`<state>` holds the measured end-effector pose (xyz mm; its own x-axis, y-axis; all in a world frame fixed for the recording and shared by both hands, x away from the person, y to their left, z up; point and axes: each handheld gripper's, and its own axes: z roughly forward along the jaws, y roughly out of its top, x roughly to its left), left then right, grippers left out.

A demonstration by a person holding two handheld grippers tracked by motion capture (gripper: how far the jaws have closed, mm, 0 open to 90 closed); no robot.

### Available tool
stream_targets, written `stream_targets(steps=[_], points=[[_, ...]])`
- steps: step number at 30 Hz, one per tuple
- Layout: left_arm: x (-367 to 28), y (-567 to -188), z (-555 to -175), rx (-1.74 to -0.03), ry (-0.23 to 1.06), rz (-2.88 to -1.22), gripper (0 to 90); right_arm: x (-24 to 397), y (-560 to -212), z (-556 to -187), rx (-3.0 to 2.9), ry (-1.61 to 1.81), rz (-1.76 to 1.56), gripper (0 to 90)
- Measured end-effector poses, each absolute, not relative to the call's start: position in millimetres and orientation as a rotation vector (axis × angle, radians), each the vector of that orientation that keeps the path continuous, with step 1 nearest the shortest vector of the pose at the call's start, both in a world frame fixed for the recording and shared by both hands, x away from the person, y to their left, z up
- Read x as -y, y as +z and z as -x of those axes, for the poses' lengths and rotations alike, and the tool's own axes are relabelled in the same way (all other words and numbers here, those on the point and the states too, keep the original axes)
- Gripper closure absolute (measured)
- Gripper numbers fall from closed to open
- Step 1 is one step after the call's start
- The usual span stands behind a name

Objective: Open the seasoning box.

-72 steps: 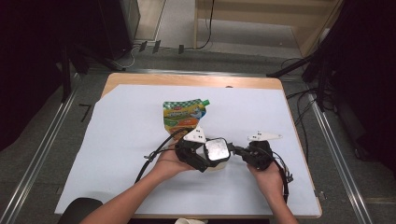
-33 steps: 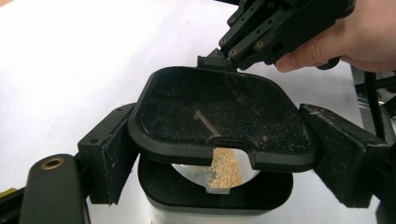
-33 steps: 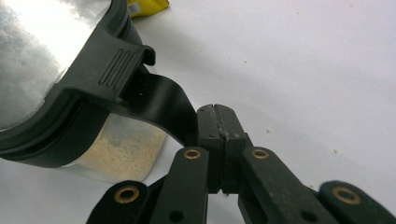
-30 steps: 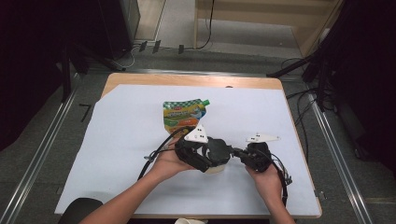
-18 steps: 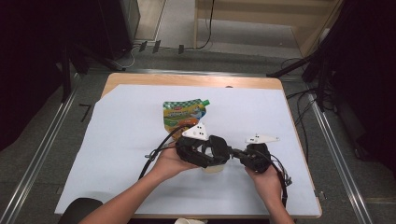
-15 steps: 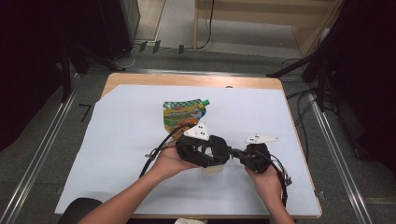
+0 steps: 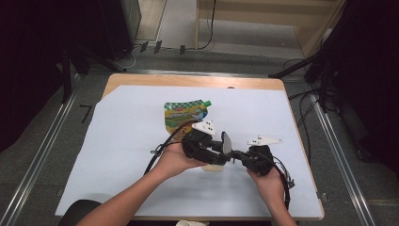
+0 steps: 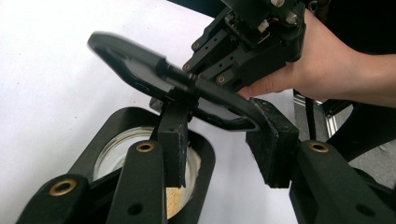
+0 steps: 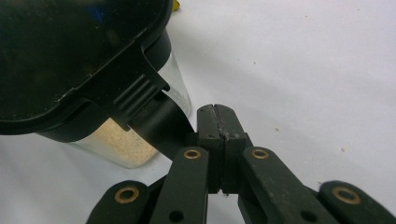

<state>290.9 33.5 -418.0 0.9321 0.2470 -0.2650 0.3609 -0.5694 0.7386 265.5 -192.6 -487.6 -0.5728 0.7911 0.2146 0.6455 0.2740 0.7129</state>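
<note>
Clear glass jar [image 9: 140,135] of pale granules with a black flip lid [image 8: 163,79] stands low in the centre of the high view on the white-covered bench [image 7: 117,155], the lid hinged up between both tools. The right tool [image 9: 217,116] is pinched fully shut on the lid's black tab, while the left tool [image 8: 224,140], jaws just closing and half-wide, straddles the raised lid without pressing it. The opening step looks underway; next, the left tool likely needs a firm grip on the lid.

Left gripper [image 7: 221,148] closing, lid [image 7: 227,141] now upright
</note>
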Motion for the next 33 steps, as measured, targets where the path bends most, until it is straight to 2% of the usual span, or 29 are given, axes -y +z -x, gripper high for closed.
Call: stream_targets(steps=[4,5,18,24,33], points=[[-29.1,-416.3,-288.7,-0.426,-0.172,-2.214,62.1,190.8,-486.8,-262.8,-2.338,1.174,-1.354,90.0],[-27.6,-416.6,-287.2,-0.413,-0.177,-2.215,67.2,190.2,-486.6,-262.1,-2.331,1.168,-1.356,90.0],[-14.5,-424.7,-293.5,-0.400,-0.242,-2.195,74.7,182.1,-486.8,-262.9,-2.333,1.152,-1.322,90.0],[-21.5,-422.5,-298.1,-0.399,-0.272,-2.175,74.6,181.3,-483.5,-259.9,-2.345,1.180,-1.297,90.0],[-43.8,-415.4,-303.5,-0.463,-0.289,-2.155,66.1,195.0,-475.0,-248.7,-2.326,1.241,-1.307,88.4]])
